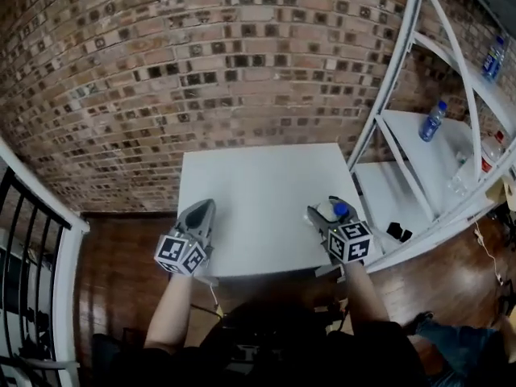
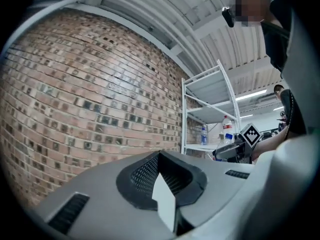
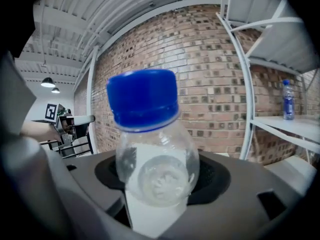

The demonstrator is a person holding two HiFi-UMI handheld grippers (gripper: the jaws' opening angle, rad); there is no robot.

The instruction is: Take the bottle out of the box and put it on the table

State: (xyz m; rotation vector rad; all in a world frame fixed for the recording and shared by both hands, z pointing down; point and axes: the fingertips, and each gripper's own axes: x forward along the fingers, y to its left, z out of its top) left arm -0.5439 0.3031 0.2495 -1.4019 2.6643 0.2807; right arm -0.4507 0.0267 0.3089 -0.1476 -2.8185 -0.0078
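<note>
A clear bottle (image 1: 330, 211) with a blue cap is held by my right gripper (image 1: 324, 215) over the front right part of the white table (image 1: 258, 176). In the right gripper view the bottle (image 3: 152, 154) stands upright between the jaws of the right gripper (image 3: 155, 209), which is shut on its body. My left gripper (image 1: 203, 210) hovers at the table's front left with its jaws together and nothing in them. The left gripper view shows the left gripper (image 2: 165, 196) shut, facing the brick wall. No box is in view.
A white metal shelf unit (image 1: 419, 160) stands to the right of the table, with blue-capped bottles (image 1: 433, 121) on it. A brick wall (image 1: 201, 55) lies behind the table. A black railing (image 1: 24, 240) runs at the far left. The floor is dark wood.
</note>
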